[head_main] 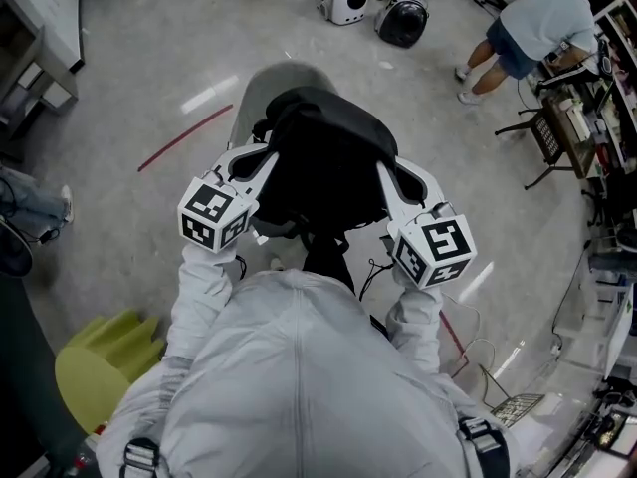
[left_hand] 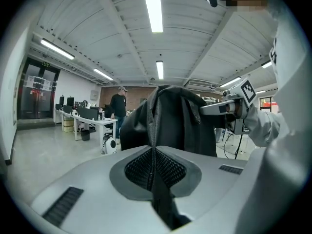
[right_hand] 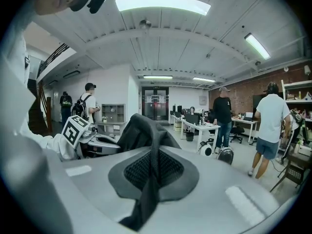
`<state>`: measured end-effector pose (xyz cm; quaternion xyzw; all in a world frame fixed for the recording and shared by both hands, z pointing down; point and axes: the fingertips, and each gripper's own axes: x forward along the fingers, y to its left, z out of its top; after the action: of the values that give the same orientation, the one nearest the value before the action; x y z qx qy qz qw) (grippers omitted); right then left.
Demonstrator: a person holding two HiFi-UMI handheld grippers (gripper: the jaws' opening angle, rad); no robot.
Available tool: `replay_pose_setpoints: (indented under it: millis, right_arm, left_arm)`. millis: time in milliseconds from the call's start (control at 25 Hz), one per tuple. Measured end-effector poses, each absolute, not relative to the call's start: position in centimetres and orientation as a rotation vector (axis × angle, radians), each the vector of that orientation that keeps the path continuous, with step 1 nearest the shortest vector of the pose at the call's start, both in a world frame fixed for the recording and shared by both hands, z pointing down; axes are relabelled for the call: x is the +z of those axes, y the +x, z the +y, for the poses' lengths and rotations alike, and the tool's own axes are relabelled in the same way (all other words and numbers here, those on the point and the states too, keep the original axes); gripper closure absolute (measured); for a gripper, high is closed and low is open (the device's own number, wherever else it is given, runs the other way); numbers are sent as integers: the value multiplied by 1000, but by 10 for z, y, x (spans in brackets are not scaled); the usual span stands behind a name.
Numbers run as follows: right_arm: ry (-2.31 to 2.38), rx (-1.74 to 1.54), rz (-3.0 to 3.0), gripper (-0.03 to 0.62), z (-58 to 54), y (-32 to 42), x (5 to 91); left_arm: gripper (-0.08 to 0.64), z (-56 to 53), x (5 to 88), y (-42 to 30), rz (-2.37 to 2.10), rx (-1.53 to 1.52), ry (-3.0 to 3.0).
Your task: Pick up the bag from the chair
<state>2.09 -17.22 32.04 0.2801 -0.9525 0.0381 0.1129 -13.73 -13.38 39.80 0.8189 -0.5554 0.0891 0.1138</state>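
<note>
A pale grey round-backed chair (head_main: 261,86) shows at 12 o'clock behind the slumping black fabric bag (head_main: 323,162), likely light and floppy, best gripped by its webbing. The left gripper (head_main: 254,162) at 9 o'clock and the right gripper (head_main: 398,182) at 3 o'clock each pinch a strap.

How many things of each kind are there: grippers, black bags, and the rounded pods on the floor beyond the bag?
Grippers: 2, the left gripper and the right gripper
Black bag: 1
Rounded pods: 2, the white pod and the black pod
Total: 5
</note>
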Motion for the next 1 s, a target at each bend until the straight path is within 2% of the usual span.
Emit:
replay_pose_setpoints:
  millis: [1000]
  right_arm:
    - [844, 110, -2788, 577, -173, 20, 322]
  left_arm:
    - [537, -135, 399, -137, -1631, 295, 2415]
